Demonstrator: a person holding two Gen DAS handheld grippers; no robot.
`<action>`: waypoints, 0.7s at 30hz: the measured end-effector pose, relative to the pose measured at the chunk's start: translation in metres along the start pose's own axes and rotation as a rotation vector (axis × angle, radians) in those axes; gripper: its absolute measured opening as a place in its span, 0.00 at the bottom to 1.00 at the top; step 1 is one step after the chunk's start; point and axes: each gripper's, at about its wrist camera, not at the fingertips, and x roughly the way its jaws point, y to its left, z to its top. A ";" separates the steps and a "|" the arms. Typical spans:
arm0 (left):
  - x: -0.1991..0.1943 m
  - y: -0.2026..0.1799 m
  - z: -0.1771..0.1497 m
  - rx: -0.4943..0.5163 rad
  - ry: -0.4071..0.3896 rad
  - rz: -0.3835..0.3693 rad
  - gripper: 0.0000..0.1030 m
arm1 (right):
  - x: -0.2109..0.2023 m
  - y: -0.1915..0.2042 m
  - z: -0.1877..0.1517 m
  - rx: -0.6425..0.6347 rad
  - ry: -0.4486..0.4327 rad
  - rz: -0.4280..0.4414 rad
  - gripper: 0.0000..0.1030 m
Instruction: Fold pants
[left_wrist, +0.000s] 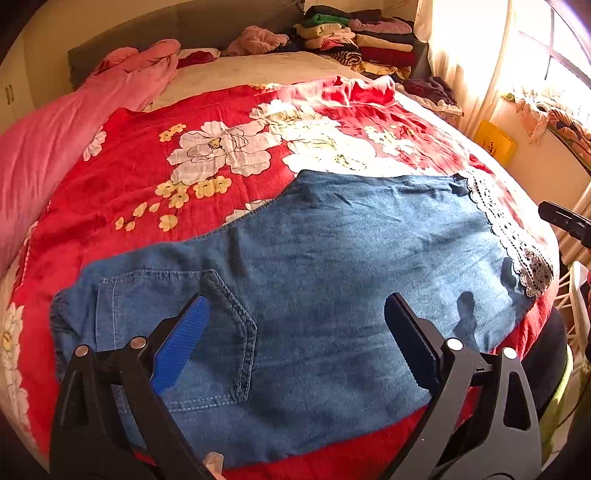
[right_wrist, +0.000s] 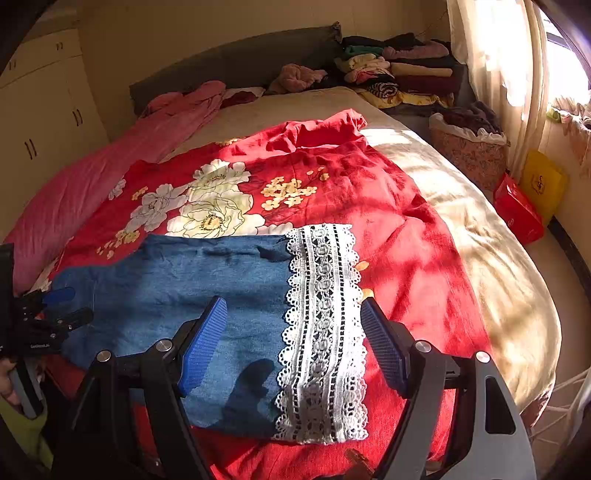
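Observation:
Blue denim pants (left_wrist: 314, 266) lie flat on a red floral blanket (left_wrist: 147, 173), folded lengthwise, with a back pocket (left_wrist: 207, 332) at the waist end and a white lace cuff (left_wrist: 517, 236) at the leg end. My left gripper (left_wrist: 295, 317) is open and empty, just above the waist end by the pocket. In the right wrist view the pants (right_wrist: 192, 280) and lace cuff (right_wrist: 325, 332) lie below my right gripper (right_wrist: 291, 325), which is open and empty, straddling the cuff end. The left gripper (right_wrist: 55, 310) shows at the left edge there.
A pink quilt (left_wrist: 55, 140) lies along the left of the bed. Stacked folded clothes (right_wrist: 402, 70) sit at the headboard. A laundry basket (right_wrist: 469, 147), a red box (right_wrist: 517, 210) and a yellow bag (right_wrist: 543, 181) stand on the floor at the right, near the curtain.

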 end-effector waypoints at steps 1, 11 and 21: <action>0.003 0.001 0.006 -0.002 -0.001 0.006 0.87 | 0.004 -0.002 0.004 0.008 0.005 -0.003 0.72; 0.044 0.018 0.060 -0.073 0.027 -0.013 0.87 | 0.067 -0.035 0.047 0.070 0.082 0.032 0.71; 0.108 0.015 0.084 -0.067 0.106 -0.011 0.87 | 0.134 -0.057 0.049 0.111 0.211 0.118 0.44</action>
